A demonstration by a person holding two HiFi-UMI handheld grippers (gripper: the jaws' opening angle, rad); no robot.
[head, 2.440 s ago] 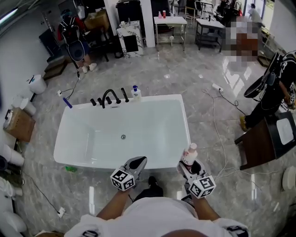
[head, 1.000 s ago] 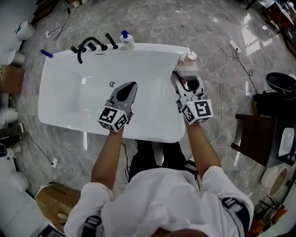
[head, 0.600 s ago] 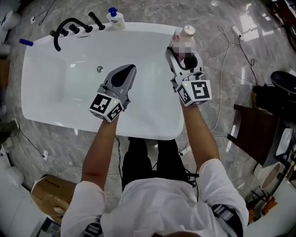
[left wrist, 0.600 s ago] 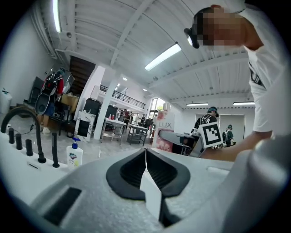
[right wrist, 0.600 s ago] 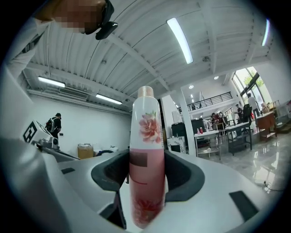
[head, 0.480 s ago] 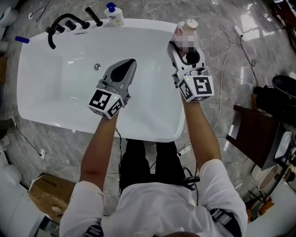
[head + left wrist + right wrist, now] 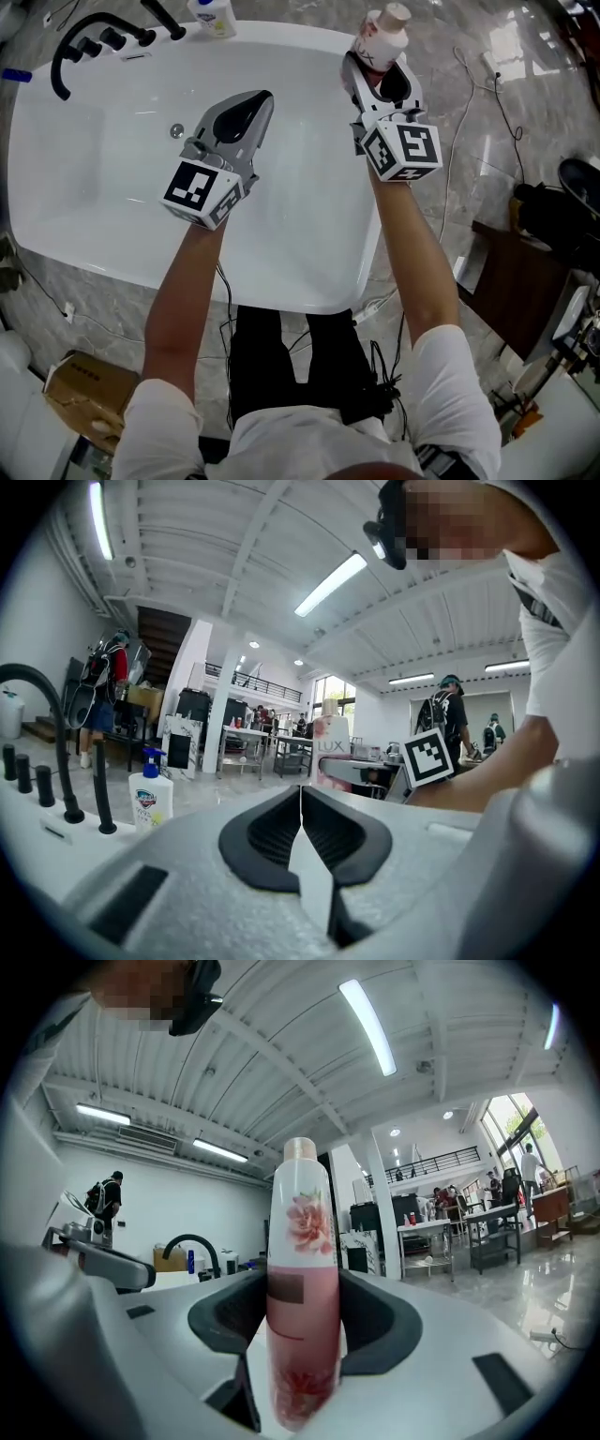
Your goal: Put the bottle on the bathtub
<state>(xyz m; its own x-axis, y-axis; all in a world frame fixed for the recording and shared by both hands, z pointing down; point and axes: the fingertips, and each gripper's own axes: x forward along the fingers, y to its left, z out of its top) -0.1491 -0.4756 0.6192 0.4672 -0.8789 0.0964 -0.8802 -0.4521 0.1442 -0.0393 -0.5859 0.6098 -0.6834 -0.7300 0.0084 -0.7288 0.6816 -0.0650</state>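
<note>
Right gripper view: flowered bottle (image 7: 300, 1288)

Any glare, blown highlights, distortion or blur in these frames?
Head view: bright glare on the marble floor, bathtub nearly blown out. Left gripper view: strong fisheye, black corners, ceiling light clipped white. Right gripper view: same fisheye; bottle sharp up close, windows overexposed.

Workshop hall, freestanding bathtub (image 7: 112, 178) (marble floor (image 7: 487, 122))

Grey marble floor (image 7: 544, 94) gleams around me, a dark table (image 7: 511, 291) at three o'clock, a cardboard box (image 7: 80, 384) at eight. Strip lights (image 7: 373, 1026) cross the white ceiling overhead.
</note>
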